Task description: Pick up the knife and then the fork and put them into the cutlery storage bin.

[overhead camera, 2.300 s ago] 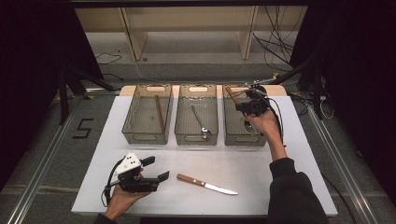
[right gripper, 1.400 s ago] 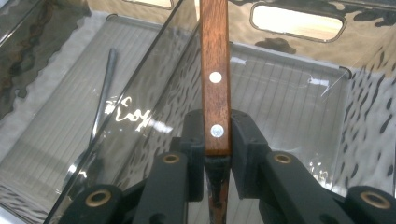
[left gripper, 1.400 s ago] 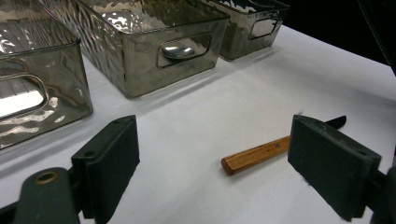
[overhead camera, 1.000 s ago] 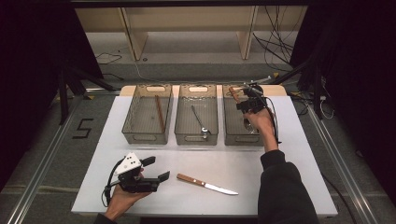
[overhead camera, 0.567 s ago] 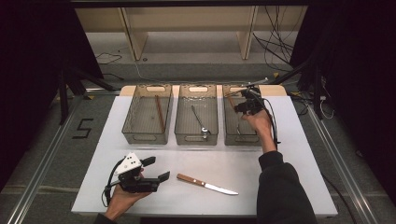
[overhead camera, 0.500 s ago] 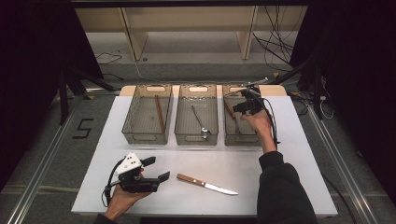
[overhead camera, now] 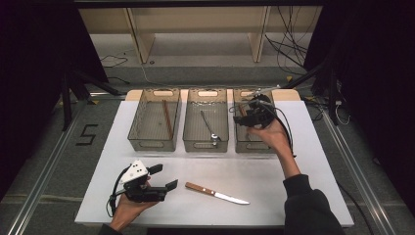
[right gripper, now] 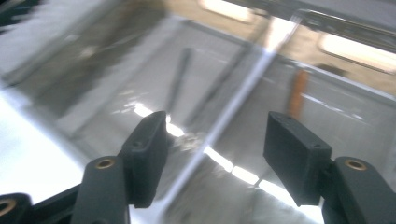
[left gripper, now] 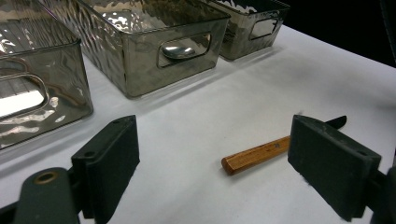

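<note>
Here, right hand-held gripper (overhead camera: 243,116) wide, empty, over smoky ribbed bin (overhead camera: 254,145) holding orange-handled utensil (right gripper: 297,91).

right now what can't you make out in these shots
- Right bin contents: in the high view the right tool and hand cover most of it.
- The same bin in the right tool view: motion blur, so the dark stick shapes and an orange piece cannot be named.
- Knife blade: in the left tool view the near pad hides it; only the wooden handle shows.
- Spoon in the middle bin: too small for detail in the high view.
</note>
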Available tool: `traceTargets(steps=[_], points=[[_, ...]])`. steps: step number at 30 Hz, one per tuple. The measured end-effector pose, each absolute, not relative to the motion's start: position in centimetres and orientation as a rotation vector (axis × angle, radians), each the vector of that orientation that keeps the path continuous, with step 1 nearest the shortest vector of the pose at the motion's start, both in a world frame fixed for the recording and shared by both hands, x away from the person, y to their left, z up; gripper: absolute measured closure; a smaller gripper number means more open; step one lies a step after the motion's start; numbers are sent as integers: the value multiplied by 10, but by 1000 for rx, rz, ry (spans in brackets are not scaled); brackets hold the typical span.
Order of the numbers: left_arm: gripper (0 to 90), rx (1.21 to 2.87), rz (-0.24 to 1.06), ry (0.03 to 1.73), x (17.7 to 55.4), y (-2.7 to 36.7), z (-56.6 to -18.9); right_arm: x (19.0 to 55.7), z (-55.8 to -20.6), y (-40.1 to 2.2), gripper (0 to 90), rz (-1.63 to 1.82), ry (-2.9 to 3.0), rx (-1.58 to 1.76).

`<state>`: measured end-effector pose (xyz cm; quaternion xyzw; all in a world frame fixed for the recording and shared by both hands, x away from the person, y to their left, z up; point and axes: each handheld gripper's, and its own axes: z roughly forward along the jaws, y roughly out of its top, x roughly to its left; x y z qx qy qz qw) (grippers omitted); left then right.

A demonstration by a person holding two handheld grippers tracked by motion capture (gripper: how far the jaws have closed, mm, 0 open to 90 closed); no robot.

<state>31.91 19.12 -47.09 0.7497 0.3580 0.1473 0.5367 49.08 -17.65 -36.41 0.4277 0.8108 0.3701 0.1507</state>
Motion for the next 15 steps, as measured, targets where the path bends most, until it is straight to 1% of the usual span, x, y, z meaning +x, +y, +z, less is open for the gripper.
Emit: traceTargets(steps=[7,15], points=[[162,1778,353,853,319,192,-471,440,-362,-162,335,1171,2440,1038],[162,1775,355,855,318,192,-471,393,-381,-138,318,1176,2597,855]])
